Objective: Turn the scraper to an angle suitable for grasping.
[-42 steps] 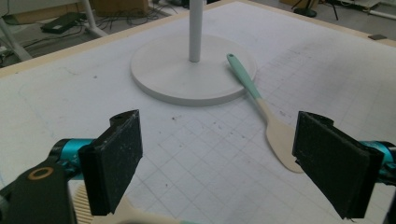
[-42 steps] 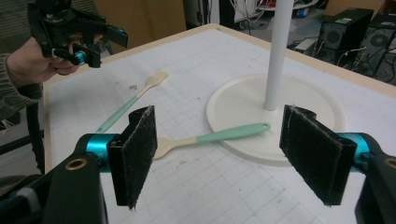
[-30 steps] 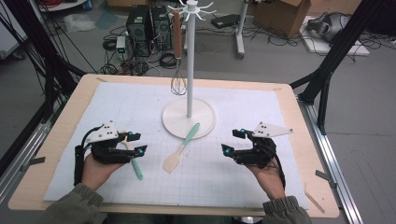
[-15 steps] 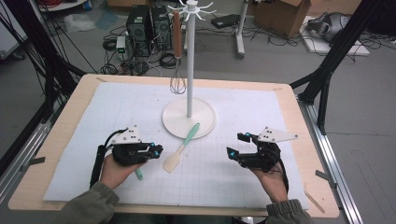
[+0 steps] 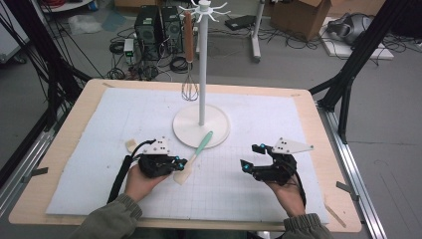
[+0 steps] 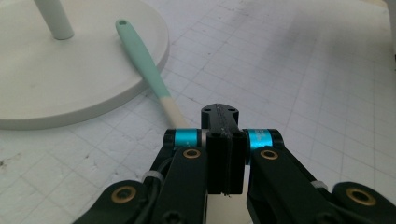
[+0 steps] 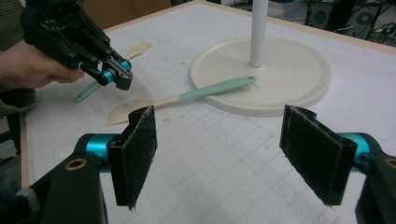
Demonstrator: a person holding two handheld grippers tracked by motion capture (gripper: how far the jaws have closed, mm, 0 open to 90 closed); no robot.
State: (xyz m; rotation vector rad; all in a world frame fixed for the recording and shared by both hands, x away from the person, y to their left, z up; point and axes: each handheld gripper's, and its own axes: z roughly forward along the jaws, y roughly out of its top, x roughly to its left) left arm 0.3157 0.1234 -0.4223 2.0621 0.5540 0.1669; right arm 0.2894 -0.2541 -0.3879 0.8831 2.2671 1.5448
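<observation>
A spatula [image 5: 201, 147] with a teal handle and cream blade lies with its handle end on the white stand base [image 5: 219, 132] and its blade on the mat. My left gripper [image 5: 181, 162] is shut with nothing in it, its tips just above the spatula's cream neck [image 6: 173, 112]. In the left gripper view the jaws [image 6: 219, 112] are pressed together. My right gripper [image 5: 245, 165] rests low on the mat to the right, open and empty; in its own view the pads [image 7: 140, 149] stand wide apart, facing the spatula [image 7: 210, 91] and the left gripper [image 7: 119, 77].
A whisk [image 5: 189, 89] with a brown handle hangs from the stand's pole [image 5: 201, 74]. A second spatula [image 7: 137, 48] lies behind the left hand, its cream blade [image 5: 132, 145] showing. A white gridded mat [image 5: 124, 114] covers the wooden table.
My left gripper has moved right, away from the second spatula, to the cream end of the spatula leaning on the stand base. The right gripper has barely shifted.
</observation>
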